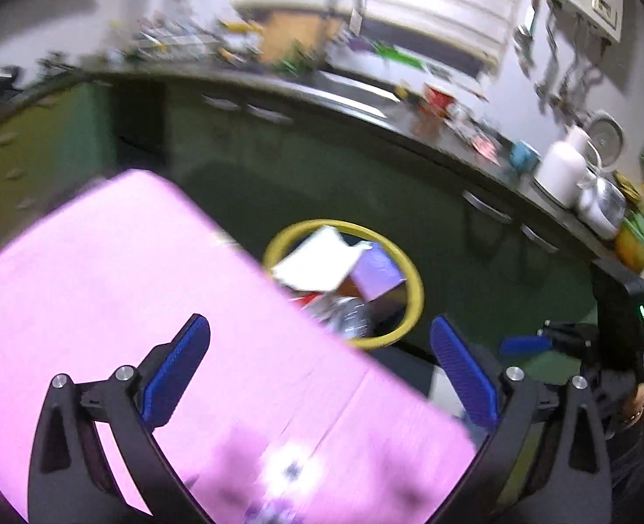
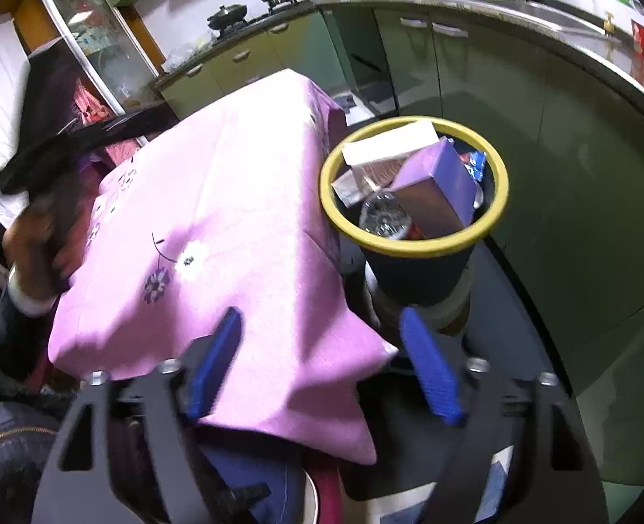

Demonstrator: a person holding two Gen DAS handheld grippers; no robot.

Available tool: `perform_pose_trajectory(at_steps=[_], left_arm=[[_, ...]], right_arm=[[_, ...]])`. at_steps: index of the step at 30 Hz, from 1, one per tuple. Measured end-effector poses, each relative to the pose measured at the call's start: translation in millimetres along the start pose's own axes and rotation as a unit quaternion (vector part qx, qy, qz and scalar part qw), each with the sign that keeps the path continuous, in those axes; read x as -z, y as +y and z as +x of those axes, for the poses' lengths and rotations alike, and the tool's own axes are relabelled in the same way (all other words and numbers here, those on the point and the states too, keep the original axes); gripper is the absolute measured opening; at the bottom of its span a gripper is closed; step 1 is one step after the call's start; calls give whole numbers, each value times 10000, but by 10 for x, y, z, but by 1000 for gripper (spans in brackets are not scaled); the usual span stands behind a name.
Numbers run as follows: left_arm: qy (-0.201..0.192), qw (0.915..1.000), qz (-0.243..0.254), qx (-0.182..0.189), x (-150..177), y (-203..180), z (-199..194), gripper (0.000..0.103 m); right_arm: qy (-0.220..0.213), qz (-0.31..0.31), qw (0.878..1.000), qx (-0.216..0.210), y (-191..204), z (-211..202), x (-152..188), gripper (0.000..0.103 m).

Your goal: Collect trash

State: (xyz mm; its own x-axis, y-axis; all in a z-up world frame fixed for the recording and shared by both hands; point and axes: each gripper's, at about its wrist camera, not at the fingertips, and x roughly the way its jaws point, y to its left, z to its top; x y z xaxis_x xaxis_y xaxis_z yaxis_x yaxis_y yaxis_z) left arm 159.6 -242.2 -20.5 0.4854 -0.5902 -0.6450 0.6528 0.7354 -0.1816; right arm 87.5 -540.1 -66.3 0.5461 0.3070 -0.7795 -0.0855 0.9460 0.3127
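Blue-padded jaws of our left gripper (image 1: 319, 369) stand spread wide with nothing between them, above the pink flowered tablecloth (image 1: 147, 305). Our right gripper (image 2: 322, 364) is likewise well apart and holds nothing, over the cloth's corner. Only the right wrist view shows a hand (image 2: 38, 244) at the table's left edge and a black stove (image 2: 230, 15). Right of the table stands the dark yellow-rimmed trash bin (image 2: 413, 251), filled with a white carton (image 2: 389, 144), a purple box (image 2: 442, 179) and a crushed clear bottle (image 2: 383, 216). We can read no writing on any of them.
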Motion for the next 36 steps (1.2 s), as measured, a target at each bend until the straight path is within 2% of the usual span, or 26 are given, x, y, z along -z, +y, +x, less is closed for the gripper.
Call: perform_pose_trajectory(at_steps=[2,5,6,10,12,15,20,24,29,36], left_arm=[[-240,9989,-148,-372,195,100,-364,97],[-568,9924,-628,-891,532,333,-896,97],[-633,9895,-817,-1009,640,407,-1030,97],[-690,9718,-1621,-1566,1095,690,-1507,97],[-752,9658,-1800,-1707,1233,761,-1641,97],[-877,9540,-1808,-2224,1421,772,-1881,97],[-1178,9436,-1786,-2525,1577,733,-2223,97],[-1299,9380,-1780,-2674,1666,672,-2406,97],[-1323,9352,-1863,-2704,1773,644,-2503,97],[-1337,9361,-1809,-2706,1839,579,-2548,97]], right_arm=[[-121,-43,9999,-100,114,15,-17,89],[-348,-233,9991,45,341,6,-53,98],[-441,-318,9985,105,425,-5,-64,98],[-728,-479,9961,96,670,-41,-70,98],[-884,-530,9943,267,771,-70,-55,98],[-1028,-638,9911,557,919,-123,-7,98],[-1380,-706,9847,801,1111,-280,100,98],[-1605,-908,9748,1258,1273,-441,229,98],[-1842,-1039,9684,1325,1422,-632,346,98],[-2045,-1152,9636,1283,1562,-782,407,98]])
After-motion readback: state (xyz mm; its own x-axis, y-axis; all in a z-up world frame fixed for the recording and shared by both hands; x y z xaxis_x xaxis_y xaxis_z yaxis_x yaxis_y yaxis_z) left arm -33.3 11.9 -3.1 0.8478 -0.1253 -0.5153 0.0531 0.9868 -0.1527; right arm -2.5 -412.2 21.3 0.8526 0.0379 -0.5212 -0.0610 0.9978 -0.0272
